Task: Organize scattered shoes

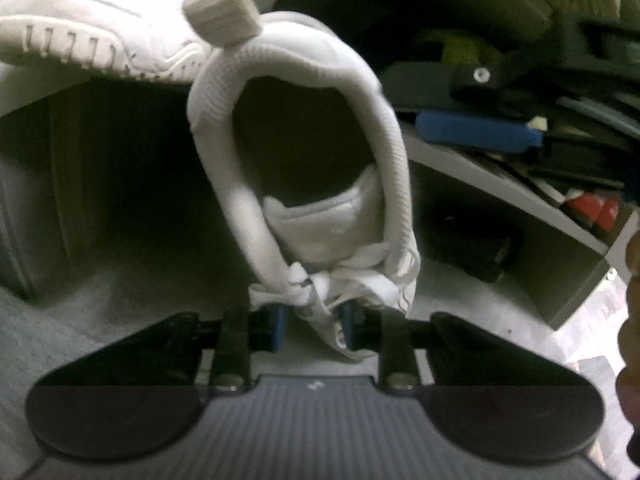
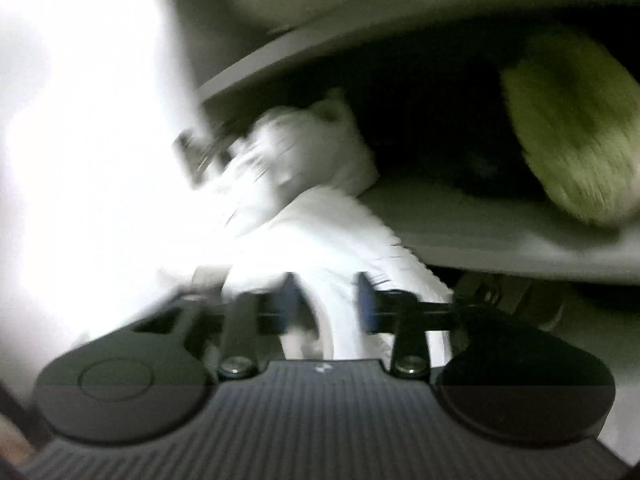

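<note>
A white sneaker (image 1: 304, 152) hangs in front of the shoe rack with its collar opening facing the left wrist camera. My left gripper (image 1: 313, 322) is shut on its tongue and laces, the blue pads pressing from both sides. A second white sneaker (image 1: 92, 32) lies on its side at the upper left. My right gripper (image 1: 460, 108) reaches in from the upper right, beside the held shoe. In the blurred right wrist view, my right gripper (image 2: 327, 308) stands open with a white shoe (image 2: 320, 240) edge loose between its pads.
A grey shelf board (image 1: 500, 188) runs down to the right with red items (image 1: 592, 210) on it. A yellow-green fuzzy slipper (image 2: 572, 120) sits on a shelf (image 2: 480, 232). A hand (image 1: 632, 280) shows at the right edge. Grey carpet (image 1: 60, 320) lies below.
</note>
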{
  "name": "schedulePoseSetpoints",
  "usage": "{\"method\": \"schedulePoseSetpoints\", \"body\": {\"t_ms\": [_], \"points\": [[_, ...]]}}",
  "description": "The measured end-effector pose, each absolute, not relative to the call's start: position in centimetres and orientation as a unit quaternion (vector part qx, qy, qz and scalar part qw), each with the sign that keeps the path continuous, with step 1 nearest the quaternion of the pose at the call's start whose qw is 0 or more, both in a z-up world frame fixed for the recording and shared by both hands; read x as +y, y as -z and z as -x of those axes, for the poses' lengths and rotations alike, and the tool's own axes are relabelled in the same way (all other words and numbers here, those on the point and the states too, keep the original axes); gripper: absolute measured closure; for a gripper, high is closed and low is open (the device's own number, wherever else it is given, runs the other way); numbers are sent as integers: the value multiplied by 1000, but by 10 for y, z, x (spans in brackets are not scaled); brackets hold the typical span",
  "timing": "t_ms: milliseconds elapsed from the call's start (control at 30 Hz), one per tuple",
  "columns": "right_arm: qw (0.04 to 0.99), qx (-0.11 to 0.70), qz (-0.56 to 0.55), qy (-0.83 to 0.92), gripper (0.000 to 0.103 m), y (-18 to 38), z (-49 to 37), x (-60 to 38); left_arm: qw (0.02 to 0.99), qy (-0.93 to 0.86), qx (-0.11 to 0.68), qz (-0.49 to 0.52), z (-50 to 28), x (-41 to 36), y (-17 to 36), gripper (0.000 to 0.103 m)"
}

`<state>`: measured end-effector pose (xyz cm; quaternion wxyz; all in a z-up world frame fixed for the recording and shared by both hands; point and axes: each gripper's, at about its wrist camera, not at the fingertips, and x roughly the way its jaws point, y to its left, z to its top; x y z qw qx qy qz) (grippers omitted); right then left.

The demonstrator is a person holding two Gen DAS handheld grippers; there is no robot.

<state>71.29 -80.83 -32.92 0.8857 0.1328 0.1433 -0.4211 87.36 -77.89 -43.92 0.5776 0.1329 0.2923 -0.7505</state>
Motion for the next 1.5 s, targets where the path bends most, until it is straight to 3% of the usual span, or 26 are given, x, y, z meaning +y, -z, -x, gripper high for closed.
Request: {"method": "schedulePoseSetpoints", "body": {"t_ms": [133,233,267,300,500,767,833,967,1067,1100,1133,1167,1433,1500], "points": [[888,217,-32,404,42,326,-739,-805,582,747,290,-138,-878,-781,439,74],[864,256,35,432,56,334,-757,-809,579,753,278,-143,-877,-784,437,68],[868,243,22,432,55,332,-754,-810,577,756,272,-145,-878,-781,438,64],[872,227,9,433,61,330,-751,-811,576,757,272,-144,-879,-779,438,56],[874,113,-122,457,71,318,-725,-826,609,754,228,-93,-898,-737,436,16],[832,-4,-258,491,78,302,-700,-858,585,778,210,-95,-910,-691,431,1],[825,-13,-270,497,78,301,-701,-860,590,774,201,-113,-902,-691,436,1],[817,-16,-281,503,78,299,-704,-861,576,766,259,-120,-888,-718,451,0],[811,-20,-282,512,78,297,-701,-860,575,761,276,-120,-886,-727,456,6],[806,-27,-289,516,78,297,-699,-860,565,764,292,-110,-885,-732,456,14],[804,-30,-292,517,78,297,-698,-861,564,764,294,-108,-885,-733,456,31],[800,-33,-296,521,78,296,-695,-862,564,763,299,-104,-885,-735,454,37],[806,-1,-265,530,75,284,-687,-857,584,756,268,-126,-888,-728,431,38],[812,4,-255,525,63,280,-683,-851,585,756,264,-126,-888,-726,424,38]]}}
